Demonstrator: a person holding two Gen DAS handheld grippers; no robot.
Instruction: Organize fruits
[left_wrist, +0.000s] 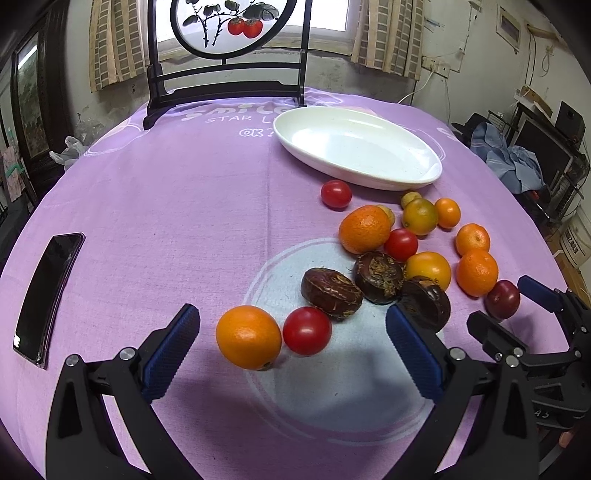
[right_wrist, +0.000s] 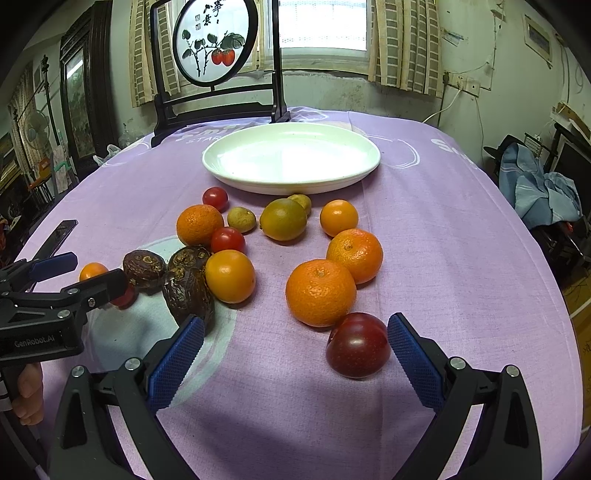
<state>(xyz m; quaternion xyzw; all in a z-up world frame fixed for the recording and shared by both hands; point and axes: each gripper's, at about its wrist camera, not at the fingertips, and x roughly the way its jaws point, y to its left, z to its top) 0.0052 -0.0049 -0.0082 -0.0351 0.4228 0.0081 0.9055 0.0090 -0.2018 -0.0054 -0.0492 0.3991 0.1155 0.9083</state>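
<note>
On the purple tabletop (right_wrist: 424, 221), just inside the wide-open jaws of the right gripper (right_wrist: 295, 354), sits a smooth, round plum (right_wrist: 357, 345), likely soft, best squeezed gently across its middle, while the left gripper (left_wrist: 291, 343) gapes open too.

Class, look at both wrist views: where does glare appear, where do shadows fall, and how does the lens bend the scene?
Left wrist: window glare on the plate; shadow lies under the left gripper; the phone curves. Right wrist: the plate glares again; the cloth bulges; corners go black.
</note>
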